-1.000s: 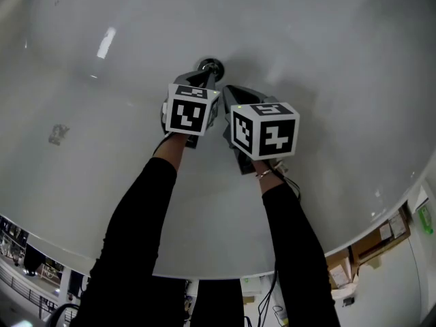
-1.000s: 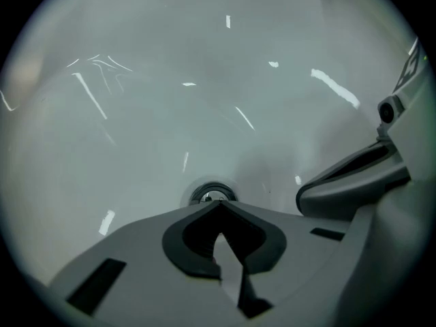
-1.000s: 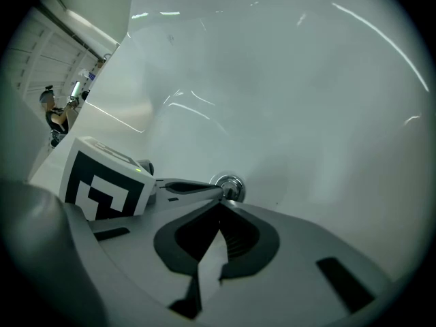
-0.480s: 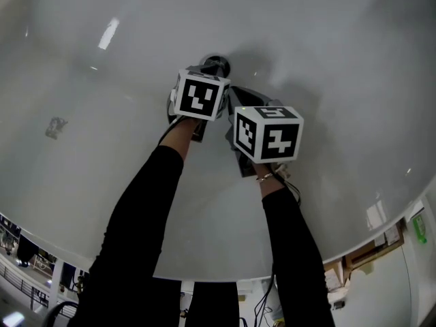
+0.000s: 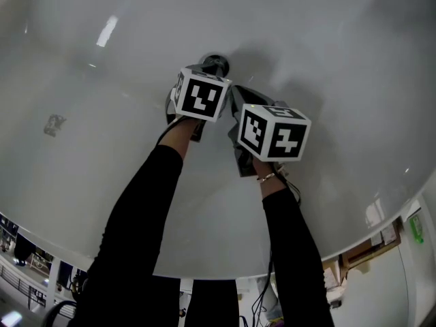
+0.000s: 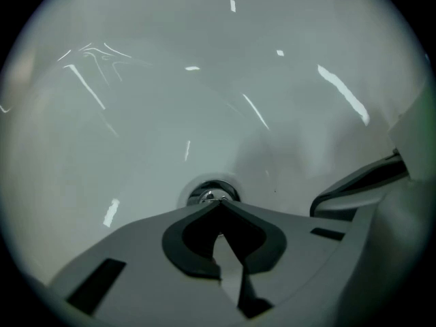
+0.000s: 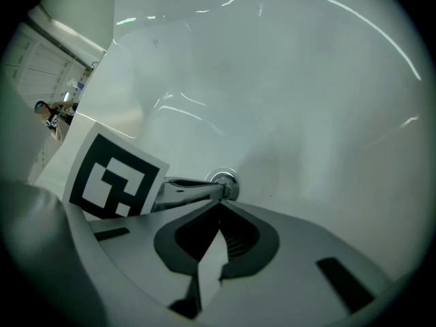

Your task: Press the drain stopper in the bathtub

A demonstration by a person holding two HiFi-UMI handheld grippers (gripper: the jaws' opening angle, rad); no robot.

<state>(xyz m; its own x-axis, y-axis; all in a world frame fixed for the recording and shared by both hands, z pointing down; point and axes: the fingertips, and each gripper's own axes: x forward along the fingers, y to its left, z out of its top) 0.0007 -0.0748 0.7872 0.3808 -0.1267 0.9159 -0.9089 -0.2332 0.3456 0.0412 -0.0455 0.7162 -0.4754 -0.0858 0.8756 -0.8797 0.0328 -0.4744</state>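
- White enamel is nearly all you see: the bathtub (image 5: 327,60) fills every view; its curved floor is glossy and bare; both your tools reach down into it side by side.
- Your left gripper (image 6: 218,204) is the one that counts here; its jaws are together, the tips meeting in a point with nothing held between them; in the head view it reaches further forward than the other.
- Your right gripper (image 7: 219,208) sits just beside it and a little behind, on the right; its jaws are pressed together too and hold nothing; its tips stop short of the drain, so it is the farther tool.
- The chrome drain stopper (image 5: 215,64) is set in the tub floor straight ahead of the left tips, on that gripper's own long line; from the right gripper view the left tips lie over the stopper's near left edge and seem to touch it, though contact is not certain.
- My judgement: the press should run along the left gripper's length, down onto the cap; the tips look off-centre, so ease them toward the middle, or they may slide off the rounded metal.
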